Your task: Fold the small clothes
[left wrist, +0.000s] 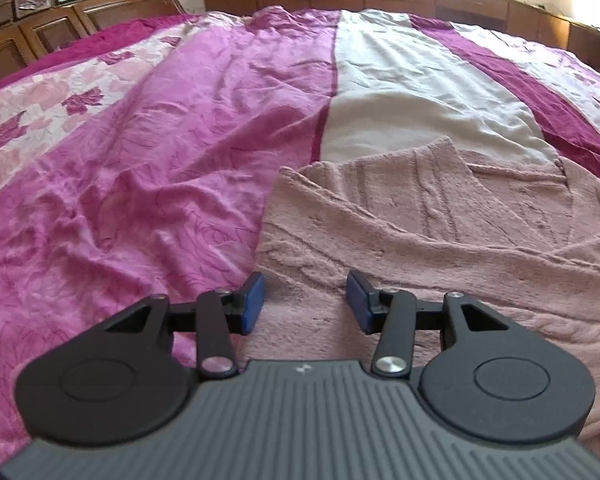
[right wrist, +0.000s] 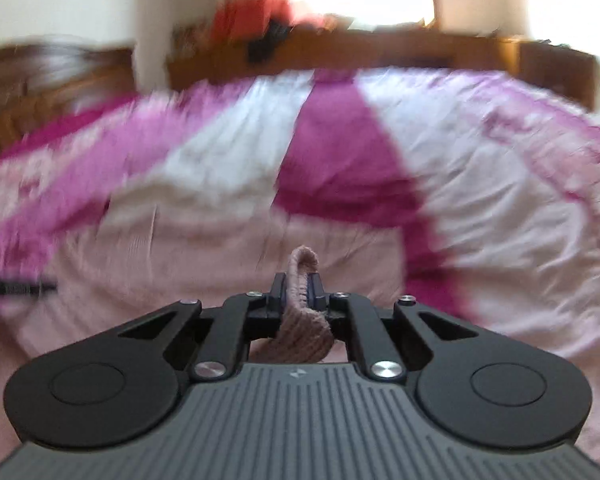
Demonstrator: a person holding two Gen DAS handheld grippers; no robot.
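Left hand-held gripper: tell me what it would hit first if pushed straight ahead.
The left hand-held gripper, open, would probably first meet the pink knitted garment lying on the bedspread; depth is unclear.

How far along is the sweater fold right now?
Partly done: the pink sweater lies on the bedspread with a flap already crossed over. In hand: the right gripper is shut on a knit edge. The left gripper is open over the near hem. Final folds remain.
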